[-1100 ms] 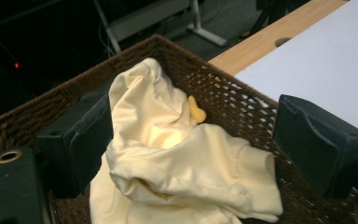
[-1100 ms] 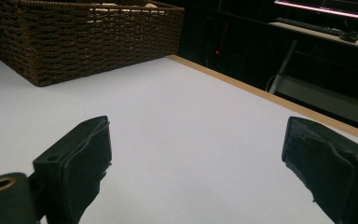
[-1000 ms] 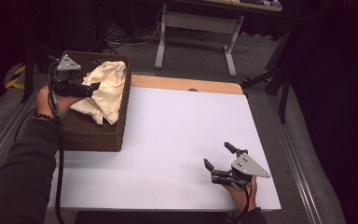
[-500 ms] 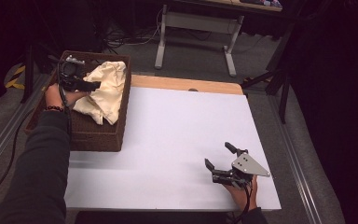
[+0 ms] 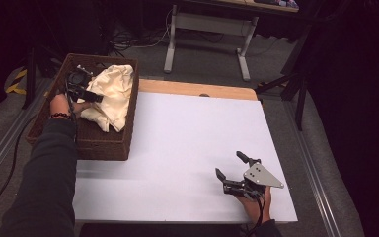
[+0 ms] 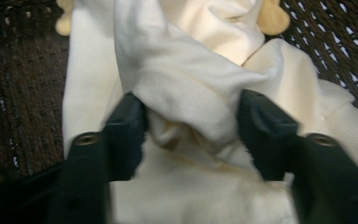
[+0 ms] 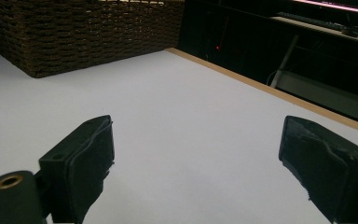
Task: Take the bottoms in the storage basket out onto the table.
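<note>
Item one, left hand-held gripper (image 5: 90, 93): I am holding it down inside the basket (image 5: 103, 143), at the basket's left side; its jaws have just been closing, and in the left gripper view (image 6: 191, 123) they are standing about half-way in, with a thick fold of the cloth (image 6: 205, 70) bunched between the two pads; both pads are pressing against that fold from either side, so I am gripping it.

Item two, cloth (image 5: 111, 96): cream, ribbed at the edges, crumpled; it is lying in the basket, heaped toward the right wall and spilling along it; in the left gripper view it is covering most of the basket's woven bottom, with dark wicker (image 6: 23, 88) showing at the left and at the upper right.

Item three, basket: dark brown wicker, rectangular, open-topped; it is sitting on the far-left part of the table (image 5: 187, 133), overhanging the left edge; in the right gripper view its woven wall (image 7: 74, 37) is standing at the far end of the white surface.

Item four, right hand-held gripper (image 5: 233, 168): I am resting it near the table's near-right corner, well apart from the basket; its jaws are standing wide open, pointing toward the basket, and nothing is lying between them (image 7: 196, 163); bare white table is showing in the gap.

Item five, table: white top with a wooden strip (image 5: 197, 89) running along the far edge.
</note>
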`<state>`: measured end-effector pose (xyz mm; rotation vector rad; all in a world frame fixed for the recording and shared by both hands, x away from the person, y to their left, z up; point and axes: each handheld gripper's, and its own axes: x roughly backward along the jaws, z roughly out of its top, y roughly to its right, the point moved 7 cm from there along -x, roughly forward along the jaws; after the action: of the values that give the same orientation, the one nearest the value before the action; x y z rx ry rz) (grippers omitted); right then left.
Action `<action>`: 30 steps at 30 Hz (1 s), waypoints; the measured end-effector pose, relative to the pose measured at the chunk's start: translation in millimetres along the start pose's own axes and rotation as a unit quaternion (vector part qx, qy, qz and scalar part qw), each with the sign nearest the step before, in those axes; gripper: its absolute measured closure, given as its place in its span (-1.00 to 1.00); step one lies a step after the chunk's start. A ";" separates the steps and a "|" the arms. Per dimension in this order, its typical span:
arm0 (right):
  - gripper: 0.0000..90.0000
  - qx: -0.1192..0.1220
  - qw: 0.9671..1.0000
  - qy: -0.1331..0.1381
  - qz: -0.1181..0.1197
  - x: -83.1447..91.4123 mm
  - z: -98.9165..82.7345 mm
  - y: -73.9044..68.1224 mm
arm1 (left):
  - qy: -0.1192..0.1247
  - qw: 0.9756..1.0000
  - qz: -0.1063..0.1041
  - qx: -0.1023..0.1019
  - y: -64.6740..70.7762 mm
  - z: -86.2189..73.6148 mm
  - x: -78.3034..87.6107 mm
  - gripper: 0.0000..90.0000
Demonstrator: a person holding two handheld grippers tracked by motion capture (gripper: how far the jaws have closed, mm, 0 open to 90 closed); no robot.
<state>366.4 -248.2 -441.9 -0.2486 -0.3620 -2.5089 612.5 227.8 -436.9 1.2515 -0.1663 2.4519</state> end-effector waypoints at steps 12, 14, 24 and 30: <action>-0.74 0.004 1.000 -0.007 0.004 -1.4 -2.2 -0.3 | 0.045 0.999 -0.026 -0.015 9.0 5.5 13.7 0.92; -0.74 0.004 1.000 -0.008 0.003 -1.5 -2.4 -0.2 | 0.063 0.997 -0.031 -0.020 10.5 7.9 20.1 0.93; -0.74 0.007 1.000 -0.008 0.007 -2.0 -3.0 -0.8 | 0.187 0.980 -0.055 -0.028 22.6 14.8 62.8 0.98; -0.73 0.009 1.000 -0.011 0.011 -2.0 -3.3 -2.8 | 0.197 0.978 -0.053 -0.049 29.5 11.9 74.9 0.98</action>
<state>366.1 -245.9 -446.2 -0.2722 -0.3898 -2.4815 570.4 218.3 -368.0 0.6965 -0.1060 2.5059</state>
